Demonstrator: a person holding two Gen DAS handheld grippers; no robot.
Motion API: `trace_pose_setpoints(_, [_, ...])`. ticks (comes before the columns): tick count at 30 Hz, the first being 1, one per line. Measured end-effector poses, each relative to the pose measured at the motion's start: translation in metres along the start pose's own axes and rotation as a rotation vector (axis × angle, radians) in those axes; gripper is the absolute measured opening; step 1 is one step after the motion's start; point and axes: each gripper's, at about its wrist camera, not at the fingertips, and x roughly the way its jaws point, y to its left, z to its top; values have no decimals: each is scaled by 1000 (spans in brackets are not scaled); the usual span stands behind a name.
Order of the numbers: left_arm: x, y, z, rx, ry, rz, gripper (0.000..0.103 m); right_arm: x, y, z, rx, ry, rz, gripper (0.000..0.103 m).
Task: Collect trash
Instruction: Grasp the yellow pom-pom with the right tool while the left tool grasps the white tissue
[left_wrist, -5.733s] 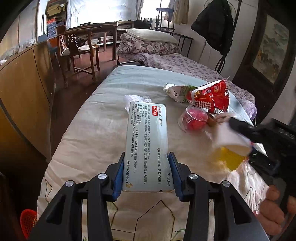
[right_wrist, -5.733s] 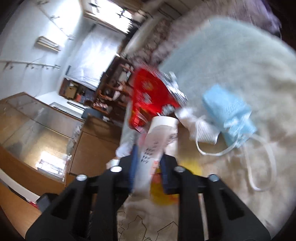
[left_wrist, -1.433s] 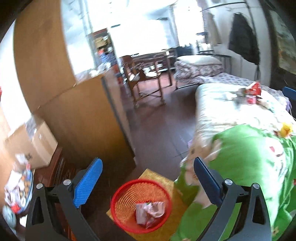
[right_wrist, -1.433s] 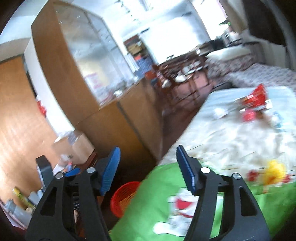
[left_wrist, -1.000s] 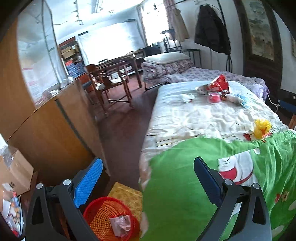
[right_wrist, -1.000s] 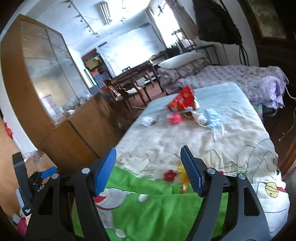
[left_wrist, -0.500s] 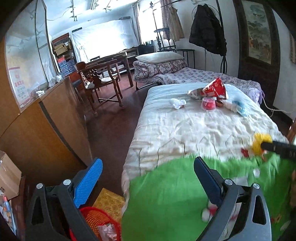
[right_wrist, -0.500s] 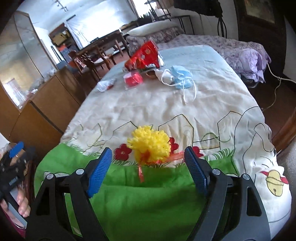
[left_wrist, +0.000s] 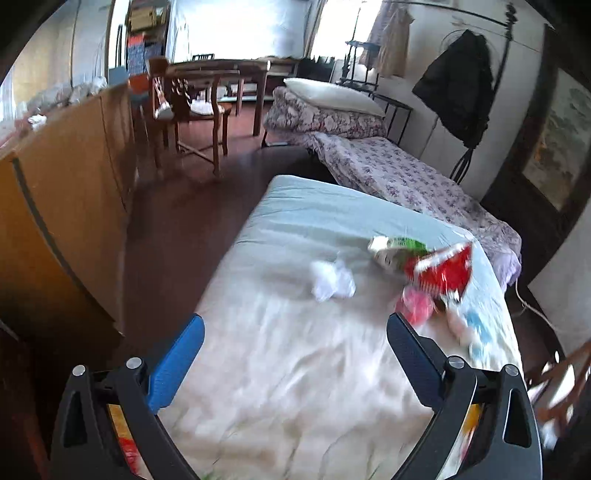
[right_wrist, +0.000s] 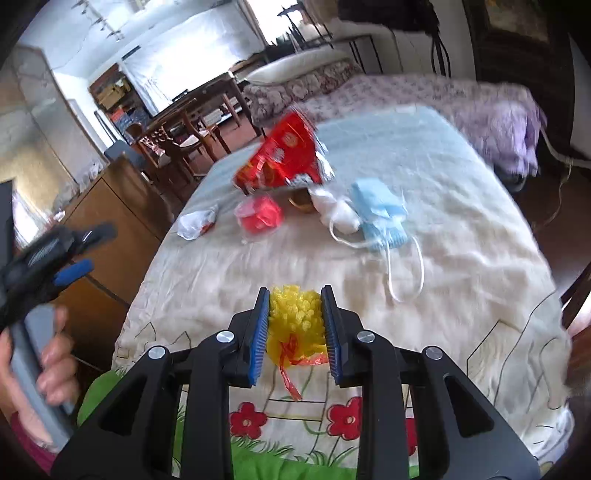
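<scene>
On the bed's cream sheet (right_wrist: 461, 258) my right gripper (right_wrist: 295, 291) is closing, and its blue pads press both sides of a yellow foam net (right_wrist: 295, 321) with a red ribbon. Beyond it lie a red snack bag (right_wrist: 284, 158), a red cup (right_wrist: 260, 214), a crumpled white tissue (right_wrist: 195, 221) and a blue face mask (right_wrist: 380, 210). My left gripper (left_wrist: 294, 320) hovers wide open over the bed (left_wrist: 314, 387), nothing between its pads. Ahead of it sit the tissue (left_wrist: 332, 282), the snack bag (left_wrist: 443, 273) and the cup (left_wrist: 415, 308).
A wooden cabinet (left_wrist: 66, 206) runs along the bed's left side across a strip of dark floor. Further back stand a chair and table (left_wrist: 192, 107) and a second bed with a floral cover (left_wrist: 406, 177). A hand (right_wrist: 55, 354) holds the left gripper at the bed's left edge.
The left gripper swung from the red basket on the floor up over the bed, still open. The right gripper came down onto the yellow net and its jaws narrowed around it.
</scene>
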Motion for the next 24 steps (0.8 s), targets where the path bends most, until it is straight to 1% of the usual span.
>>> trace_pose_setpoints(3, [38, -16, 13, -12, 37, 19, 97, 5, -15, 0, 68, 30, 31, 32])
trace_pose_setpoints(5, [66, -20, 18, -42, 76, 18, 96, 7, -22, 0, 97, 42, 47, 32])
trace_pose_setpoints(6, [81, -20, 19, -60, 94, 17, 93, 7, -24, -1, 108, 47, 52, 33])
trace_pose_setpoints(7, [89, -19, 18, -69, 106, 14, 88, 8, -26, -1, 114, 49, 53, 33])
trace_pose_setpoints(8, [99, -17, 16, -72, 122, 14, 86, 9, -26, -2, 118, 52, 51, 35])
trace_pose_setpoints(9, [105, -16, 14, -69, 132, 22, 83, 10, -26, -2, 121, 55, 47, 35])
trace_pose_setpoints(10, [113, -14, 13, -60, 148, 37, 77, 11, -25, -2, 122, 59, 46, 36])
trace_pose_setpoints(11, [117, -13, 13, -52, 150, 41, 75, 12, -24, -2, 123, 62, 44, 38])
trace_pose_setpoints(15, [125, -9, 20, -61, 144, 4, 74, 15, -23, -4, 123, 73, 29, 45])
trace_pose_setpoints(17, [129, -9, 20, -62, 148, -12, 71, 17, -25, -5, 136, 81, 21, 49])
trace_pose_setpoints(18, [130, -10, 21, -51, 147, -16, 63, 16, -27, -5, 144, 82, 21, 49])
trace_pose_setpoints(19, [132, -11, 21, -35, 149, -29, 50, 17, -28, -5, 153, 85, 24, 50])
trace_pose_setpoints(20, [133, -13, 21, -25, 154, -51, 41, 17, -29, -5, 163, 88, 29, 52])
trace_pose_setpoints(21, [133, -13, 20, -19, 158, -70, 28, 18, -30, -5, 171, 91, 34, 53])
trace_pose_setpoints(22, [129, -14, 19, -15, 153, -87, 22, 18, -31, -5, 174, 91, 37, 54])
trace_pose_setpoints(24, [112, -18, 17, 2, 120, -121, 17, 18, -33, -4, 183, 93, 49, 56])
